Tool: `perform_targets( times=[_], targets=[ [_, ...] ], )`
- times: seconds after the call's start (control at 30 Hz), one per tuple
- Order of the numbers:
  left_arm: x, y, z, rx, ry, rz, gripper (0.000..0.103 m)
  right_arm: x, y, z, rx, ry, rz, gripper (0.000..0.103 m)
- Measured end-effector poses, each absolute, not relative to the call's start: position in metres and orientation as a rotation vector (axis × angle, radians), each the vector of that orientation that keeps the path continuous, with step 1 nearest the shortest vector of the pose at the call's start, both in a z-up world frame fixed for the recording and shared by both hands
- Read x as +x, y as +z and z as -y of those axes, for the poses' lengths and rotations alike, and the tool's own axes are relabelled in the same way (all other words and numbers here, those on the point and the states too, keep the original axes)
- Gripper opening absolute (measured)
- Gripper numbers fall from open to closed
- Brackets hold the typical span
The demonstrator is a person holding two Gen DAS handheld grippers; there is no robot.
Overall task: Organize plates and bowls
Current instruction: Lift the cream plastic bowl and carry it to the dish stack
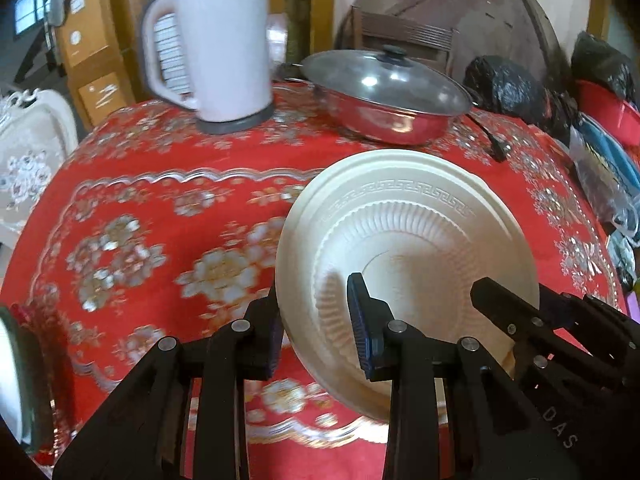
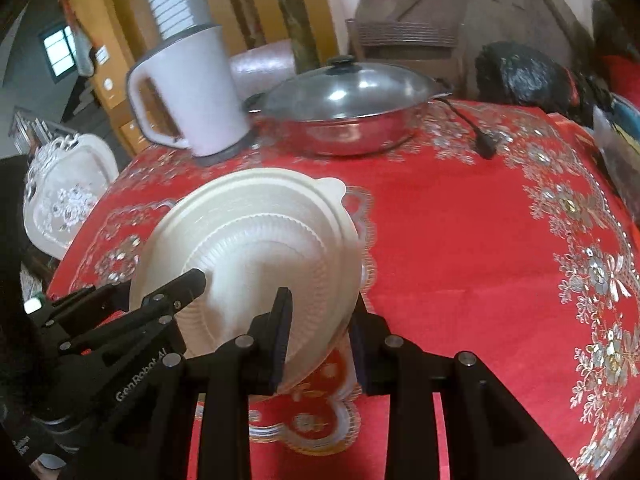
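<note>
A cream plastic bowl with a ribbed wall and a wide patterned rim [image 1: 404, 240] is held tilted above the red flowered tablecloth. My left gripper [image 1: 316, 332] straddles its left rim, one finger inside the bowl and one outside, closed on it. My right gripper [image 2: 320, 340] straddles the opposite rim of the same bowl [image 2: 256, 248] and is closed on it. Each view shows the other gripper's fingers on the far side of the bowl. The edge of another white dish [image 1: 10, 380] shows at the far left.
A white electric kettle [image 1: 216, 44] and a lidded steel pan [image 1: 384, 96] stand at the back of the table [image 2: 460, 240]. A black power plug [image 2: 484, 146] lies by the pan. Black bags [image 1: 508, 84] and clutter line the right side. A white chair [image 2: 64, 196] stands at left.
</note>
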State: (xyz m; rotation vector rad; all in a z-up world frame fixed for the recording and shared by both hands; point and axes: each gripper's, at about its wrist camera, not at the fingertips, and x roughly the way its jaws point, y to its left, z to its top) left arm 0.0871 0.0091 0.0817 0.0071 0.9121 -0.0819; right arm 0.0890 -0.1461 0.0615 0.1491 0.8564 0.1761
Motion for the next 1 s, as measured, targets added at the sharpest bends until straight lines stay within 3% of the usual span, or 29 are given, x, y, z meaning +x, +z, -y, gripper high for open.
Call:
perform_targets(
  times=[1.0],
  targets=[
    [-0.014,0.127,-0.239,-0.155,0.268,-0.808,0.029,0.049,0.102,-0.081,-0.082,0.544,-0.787,0.029]
  ],
)
